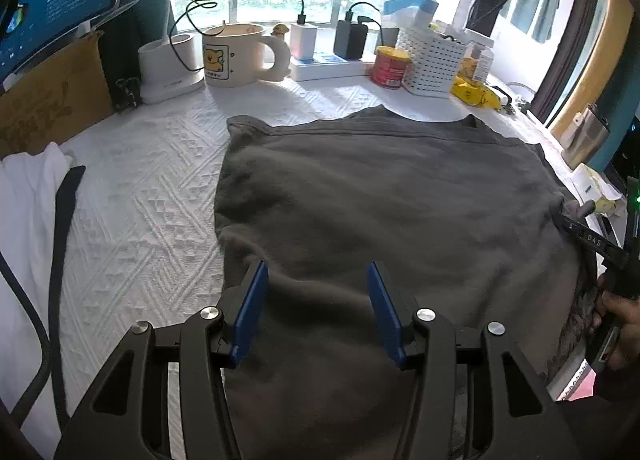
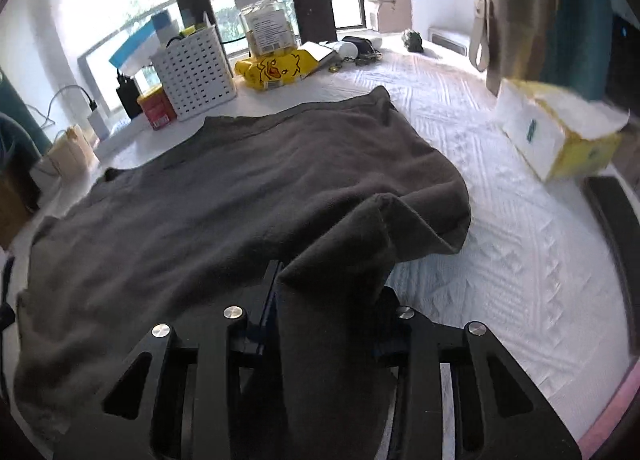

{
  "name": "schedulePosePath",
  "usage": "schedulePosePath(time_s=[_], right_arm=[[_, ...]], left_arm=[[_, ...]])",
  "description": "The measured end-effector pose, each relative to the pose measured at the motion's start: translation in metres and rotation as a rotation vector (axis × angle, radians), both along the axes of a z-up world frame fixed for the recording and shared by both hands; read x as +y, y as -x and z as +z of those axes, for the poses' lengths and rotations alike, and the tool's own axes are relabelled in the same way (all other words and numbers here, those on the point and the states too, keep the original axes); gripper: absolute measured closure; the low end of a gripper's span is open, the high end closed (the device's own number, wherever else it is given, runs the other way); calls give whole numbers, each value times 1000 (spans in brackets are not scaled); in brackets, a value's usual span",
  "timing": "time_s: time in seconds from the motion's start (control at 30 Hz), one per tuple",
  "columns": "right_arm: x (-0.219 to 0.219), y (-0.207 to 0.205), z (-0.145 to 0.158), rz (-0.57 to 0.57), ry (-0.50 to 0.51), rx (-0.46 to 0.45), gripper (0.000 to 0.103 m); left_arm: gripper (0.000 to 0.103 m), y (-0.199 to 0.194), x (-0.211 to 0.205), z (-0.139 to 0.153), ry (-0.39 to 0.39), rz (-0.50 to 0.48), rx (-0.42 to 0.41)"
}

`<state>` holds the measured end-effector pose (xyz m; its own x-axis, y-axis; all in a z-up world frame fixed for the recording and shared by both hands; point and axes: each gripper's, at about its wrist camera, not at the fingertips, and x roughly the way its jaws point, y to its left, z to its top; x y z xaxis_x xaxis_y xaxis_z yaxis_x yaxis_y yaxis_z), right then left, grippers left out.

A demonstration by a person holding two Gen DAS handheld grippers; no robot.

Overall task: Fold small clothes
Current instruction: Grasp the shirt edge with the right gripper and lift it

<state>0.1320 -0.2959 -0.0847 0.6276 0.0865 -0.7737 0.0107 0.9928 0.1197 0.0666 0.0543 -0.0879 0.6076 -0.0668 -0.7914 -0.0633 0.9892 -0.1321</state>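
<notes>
At lower centre we see our right gripper (image 2: 326, 280) clamping the grey garment's (image 2: 240, 188) bunched edge, left gripper (image 1: 318, 300) half-wide, empty.

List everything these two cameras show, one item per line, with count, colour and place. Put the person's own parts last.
garment: one, dark grey, spread flat mid-table
table cover: one, white, textured, under the garment
mug: one, cream with yellow cartoon, far left
basket: one, white, perforated, far edge
can: one, red, left of the basket
yellow pack: one, duck print, beside the basket
jar: one, clear, behind the yellow pack
tissue box: one, yellow and white, right side
screen: one, blue, far left
left gripper: one, black with blue pads, open above the garment's near edge
right gripper: one, black, closed on a raised fold of the garment
hand: one, on the right gripper's handle
</notes>
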Motion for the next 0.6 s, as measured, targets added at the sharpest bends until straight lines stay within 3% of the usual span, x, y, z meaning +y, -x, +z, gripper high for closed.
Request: schedulePosePath(time_s=[0.1, 0.23, 0.43, 0.6], right_arm=[[5, -3, -2, 53, 5, 3, 78], [21, -3, 2, 154, 92, -21, 82], [22, -10, 17, 182, -9, -32, 84], [46, -12, 39, 242, -12, -77, 84]], left_arm=[[52, -4, 2, -2, 7, 4, 7], [52, -7, 1, -3, 17, -9, 4], [52, -8, 7, -3, 32, -4, -6], [52, -7, 16, -1, 45, 7, -28]])
